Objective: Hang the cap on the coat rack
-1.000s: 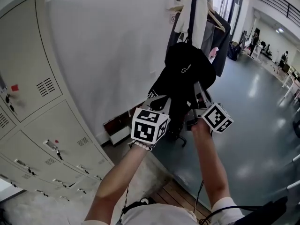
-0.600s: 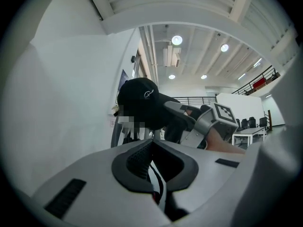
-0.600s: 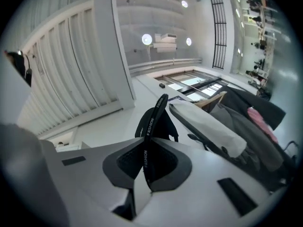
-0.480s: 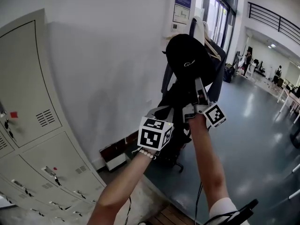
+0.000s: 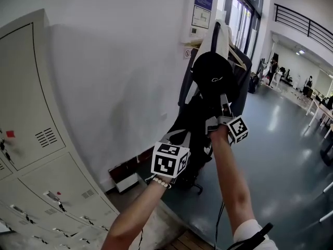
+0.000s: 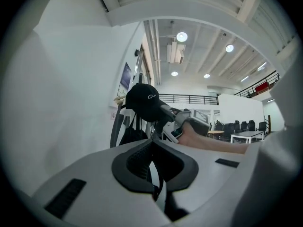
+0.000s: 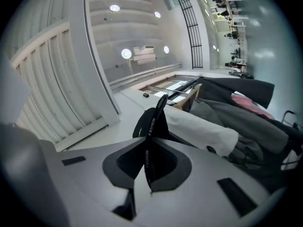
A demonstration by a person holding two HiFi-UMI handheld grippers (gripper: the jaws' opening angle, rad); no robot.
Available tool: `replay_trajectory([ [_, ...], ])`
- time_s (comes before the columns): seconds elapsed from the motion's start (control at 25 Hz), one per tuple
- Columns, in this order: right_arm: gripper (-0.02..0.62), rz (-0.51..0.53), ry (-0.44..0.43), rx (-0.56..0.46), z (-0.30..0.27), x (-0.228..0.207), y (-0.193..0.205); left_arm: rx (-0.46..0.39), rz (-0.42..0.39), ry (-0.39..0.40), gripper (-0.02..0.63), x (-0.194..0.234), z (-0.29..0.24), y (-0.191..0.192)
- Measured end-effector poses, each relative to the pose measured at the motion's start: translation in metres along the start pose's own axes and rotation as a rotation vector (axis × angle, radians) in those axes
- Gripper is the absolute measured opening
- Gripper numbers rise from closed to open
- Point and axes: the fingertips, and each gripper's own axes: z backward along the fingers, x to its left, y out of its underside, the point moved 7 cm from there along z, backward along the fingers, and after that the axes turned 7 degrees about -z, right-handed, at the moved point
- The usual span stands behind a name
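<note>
The coat rack (image 5: 196,184) is crowded. I count one white garment (image 5: 222,31) on top, dark jackets (image 5: 243,73) behind on a wooden hanger (image 5: 238,57), and a black bag (image 5: 190,124) lower down, all between me and the hooks. A bank of grey lockers (image 5: 36,139) fills the left and is cut off by the frame edge.

The one black cap (image 5: 213,78) is raised against the rack's upper part, just under the white garment. It covers the pole there, so I cannot tell whether it touches a hook.

Of my two tools, the right gripper (image 7: 146,170) is clamped on the cap's thin edge. The left gripper (image 6: 154,176) sits lower, jaws together on nothing.
</note>
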Motion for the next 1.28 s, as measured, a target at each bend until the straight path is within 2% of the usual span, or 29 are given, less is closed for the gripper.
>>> replay_trajectory([
  [0.28,0.020,-0.116,0.071,-0.021,0.059,-0.044,0.028,0.030,0.027,-0.007,0.003,0.001,-0.001,0.021],
  [0.6,0.020,-0.153,0.122,0.004,0.087,-0.068,0.048,0.061,0.048,-0.007,0.003,-0.008,-0.001,0.040],
  [0.8,0.021,-0.136,0.134,0.019,0.091,-0.069,0.051,0.082,0.067,-0.011,0.003,-0.010,-0.002,0.050],
  [1.04,0.038,-0.096,0.142,0.099,0.088,-0.077,0.051,0.072,0.080,-0.004,0.003,-0.016,0.001,0.050],
  [1.08,0.045,-0.086,0.145,0.128,0.088,-0.078,0.053,0.072,0.082,-0.005,0.003,-0.016,0.002,0.051],
  [1.16,0.100,-0.063,0.148,0.185,0.089,-0.080,0.058,0.079,0.089,-0.006,0.003,-0.017,0.003,0.055],
  [1.28,0.124,-0.047,0.154,0.231,0.098,-0.082,0.069,0.086,0.108,-0.009,0.003,-0.018,0.007,0.064],
])
